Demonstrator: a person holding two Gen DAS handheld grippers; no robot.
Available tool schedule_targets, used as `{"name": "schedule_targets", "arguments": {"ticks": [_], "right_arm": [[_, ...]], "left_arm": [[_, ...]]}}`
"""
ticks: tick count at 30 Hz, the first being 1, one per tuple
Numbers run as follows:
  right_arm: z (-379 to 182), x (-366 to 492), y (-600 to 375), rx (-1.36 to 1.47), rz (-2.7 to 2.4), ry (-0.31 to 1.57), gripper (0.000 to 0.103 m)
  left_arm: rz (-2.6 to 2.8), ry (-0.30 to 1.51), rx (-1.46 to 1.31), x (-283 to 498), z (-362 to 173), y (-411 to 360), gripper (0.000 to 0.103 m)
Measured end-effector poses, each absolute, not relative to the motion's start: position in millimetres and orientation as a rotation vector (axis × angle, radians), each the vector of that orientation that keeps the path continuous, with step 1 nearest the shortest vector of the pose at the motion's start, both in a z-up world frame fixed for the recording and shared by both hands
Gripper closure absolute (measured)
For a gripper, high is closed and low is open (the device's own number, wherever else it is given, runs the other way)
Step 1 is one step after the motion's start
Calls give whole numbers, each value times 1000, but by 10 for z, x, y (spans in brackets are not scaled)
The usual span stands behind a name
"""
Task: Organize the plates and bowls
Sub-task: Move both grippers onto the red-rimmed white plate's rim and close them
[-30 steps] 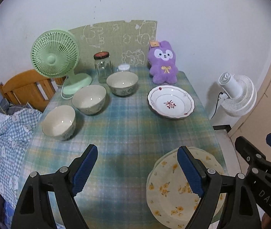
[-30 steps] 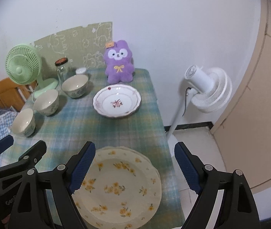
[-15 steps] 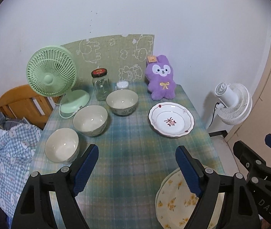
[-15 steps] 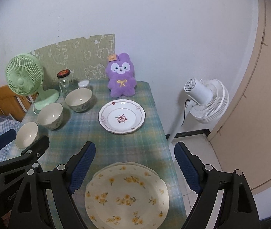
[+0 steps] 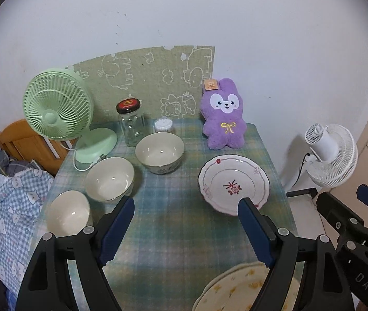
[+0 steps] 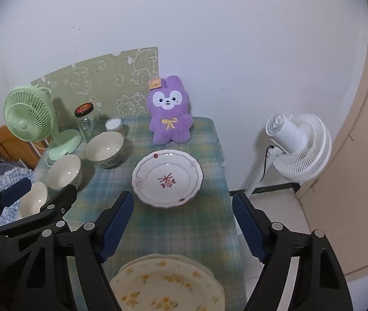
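nearest: both tools hang above the counter (image 6: 184, 233) w/ nothing held. left tool (image 5: 186, 229) has its jaws apart & empty; right tool (image 6: 181, 223) jaws apart too, closing a bit, nothing btwn them. just under them at the near edge sits the yellow-flower plate (image 6: 168, 285), looks like a stack of 2, so prob. some plates already grouped. mid counter: red-flower plate (image 6: 167, 177) alone, not yet stacked. left side: 3 bowls in a line, small bowl (image 5: 68, 213), mid bowl (image 5: 110, 178), far bowl (image 5: 160, 152), all separate, un-nested. judging by that, most sorting's left.
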State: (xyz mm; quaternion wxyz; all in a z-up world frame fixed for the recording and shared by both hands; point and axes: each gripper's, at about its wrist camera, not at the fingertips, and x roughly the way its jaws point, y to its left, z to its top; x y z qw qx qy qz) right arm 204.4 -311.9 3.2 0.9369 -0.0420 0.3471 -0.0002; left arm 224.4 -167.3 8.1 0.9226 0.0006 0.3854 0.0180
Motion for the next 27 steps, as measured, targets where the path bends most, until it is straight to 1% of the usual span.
{"name": "schedule_targets", "arguments": {"ticks": [7,9,13,22,27], "right_arm": [[-86,2523,-3238,-122,41,713,22],[-123,2646,-3264,-119,51,714,22],[-237,2855,-3306,-95,74,723,22],[-576,3398,-3361,-110,102,758,22],[-775,3685,-3416,-102,89,766,22]], "left_arm": [[96,772,17,2645,-47,-1839,21],[120,777,26,2731,-101,-1878,22],[191,789,44,2890,-233,-1945,28],[152,867,-45,3375,-615,-1927,30],[130,874,-14,3592,-848,-1972,31]]}}
